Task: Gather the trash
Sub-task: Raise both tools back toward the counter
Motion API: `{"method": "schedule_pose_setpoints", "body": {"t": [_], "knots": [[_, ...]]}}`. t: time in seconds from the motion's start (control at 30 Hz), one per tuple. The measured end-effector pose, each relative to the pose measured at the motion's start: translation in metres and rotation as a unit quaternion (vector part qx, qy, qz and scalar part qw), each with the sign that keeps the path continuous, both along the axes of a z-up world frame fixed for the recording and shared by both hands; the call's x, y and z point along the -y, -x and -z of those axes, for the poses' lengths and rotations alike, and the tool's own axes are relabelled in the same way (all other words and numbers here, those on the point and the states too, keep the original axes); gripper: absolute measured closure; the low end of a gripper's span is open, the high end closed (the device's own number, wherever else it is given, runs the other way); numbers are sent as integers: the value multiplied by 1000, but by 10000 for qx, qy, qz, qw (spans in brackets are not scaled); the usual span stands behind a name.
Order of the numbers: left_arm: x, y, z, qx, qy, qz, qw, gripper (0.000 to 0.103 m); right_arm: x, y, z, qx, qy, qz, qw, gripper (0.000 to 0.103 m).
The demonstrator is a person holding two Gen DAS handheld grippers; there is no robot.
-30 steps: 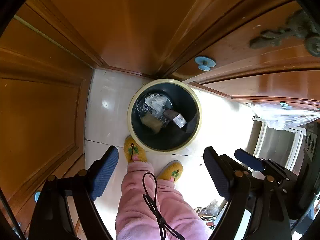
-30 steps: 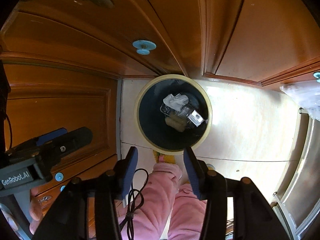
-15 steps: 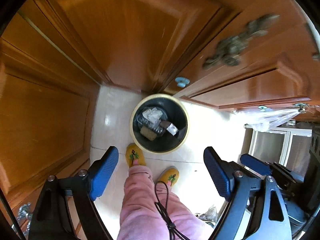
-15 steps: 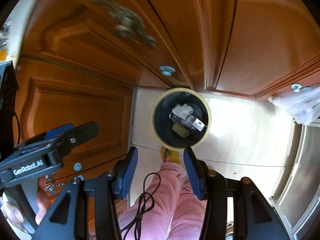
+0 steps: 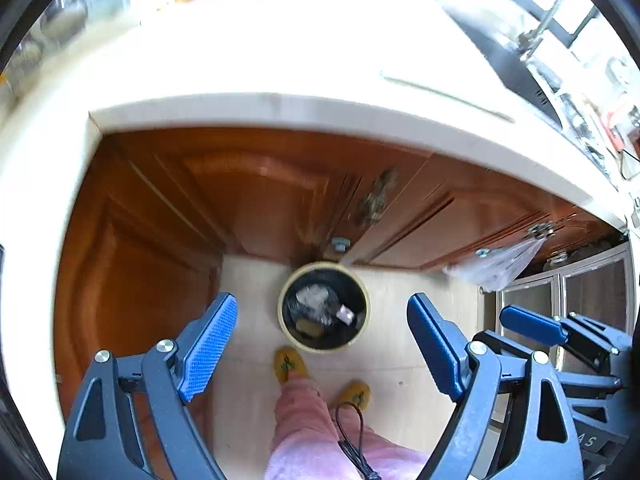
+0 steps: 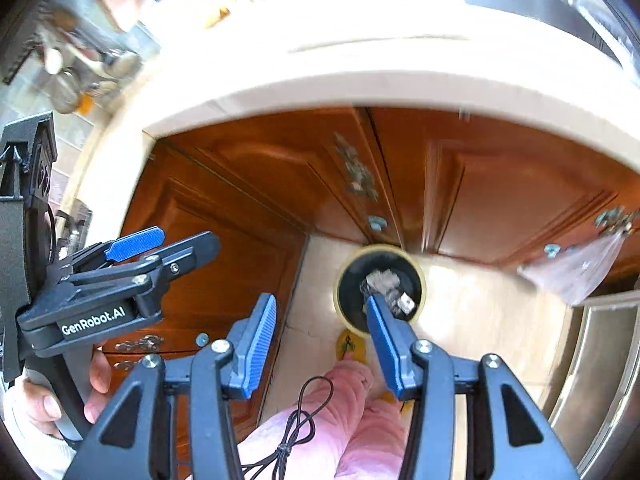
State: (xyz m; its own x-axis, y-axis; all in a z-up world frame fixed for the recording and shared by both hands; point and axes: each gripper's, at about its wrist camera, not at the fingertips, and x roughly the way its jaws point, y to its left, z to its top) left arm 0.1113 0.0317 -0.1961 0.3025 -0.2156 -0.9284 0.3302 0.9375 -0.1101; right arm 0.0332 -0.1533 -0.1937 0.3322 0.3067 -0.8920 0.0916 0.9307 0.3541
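Observation:
A round bin (image 5: 285, 322) with a cream rim and black liner stands on the floor far below, in the corner of the wooden cabinets; it also shows in the right wrist view (image 6: 418, 270). Crumpled paper (image 5: 312, 294), a clear wrapper and other trash lie inside it. My left gripper (image 5: 322, 346) is open and empty, high above the bin. My right gripper (image 6: 322, 330) is open and empty too. The left gripper also shows in the right wrist view (image 6: 160, 242), held in a hand at the left.
A pale countertop (image 5: 280, 64) with an L-shaped edge lies ahead, blurred items along its back. Wooden cabinet doors (image 5: 256, 192) stand below it. A clear plastic bag (image 5: 496, 266) hangs from a door handle at right. Pink-trousered legs and yellow slippers (image 5: 288, 364) stand before the bin.
Both grippers have risen far above the bin, which now looks much smaller. The countertop has come into view. Both stay open and empty.

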Motion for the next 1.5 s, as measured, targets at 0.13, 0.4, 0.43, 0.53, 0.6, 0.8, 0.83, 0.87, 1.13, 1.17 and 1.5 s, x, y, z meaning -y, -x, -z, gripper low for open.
{"method": "schedule_pose_setpoints", "body": {"t": [0.13,0.4,0.43,0.53,0.6,0.8,0.83,0.87,1.13,1.17,1.5], "knots": [[2,9,-48,557,-43,70,9984,17,3,8,-41,404,49,-14,9992,55],[3,7,-125,1429,-110,-76,9896,17,12,6,-106,1089,290,-69,9936,55],[2,5,-134,1543,-144,-114,9878,17,14,4,-113,1175,327,-56,9925,55],[-1,-4,-160,1876,-253,-228,9817,17,21,-5,-132,1399,396,-7,9894,55],[-2,-12,-173,2136,-352,-312,9758,17,24,-13,-145,1528,430,19,9873,55],[-7,-49,-197,2706,-695,-510,9588,12,33,-49,-171,1851,479,210,9813,55],[-8,-58,-196,2765,-764,-531,9565,12,34,-57,-176,1904,458,241,9803,55],[-8,-69,-193,2803,-826,-559,9547,12,34,-67,-181,1966,446,274,9791,55],[-20,-173,-156,2653,-862,-617,9583,12,26,-170,-201,2105,412,528,9753,55],[-20,-188,-150,2677,-915,-585,9574,12,24,-184,-199,2074,379,569,9759,55],[-7,-304,-86,2637,-1259,-60,9563,12,5,-336,-135,1393,-189,949,9855,55]]}}
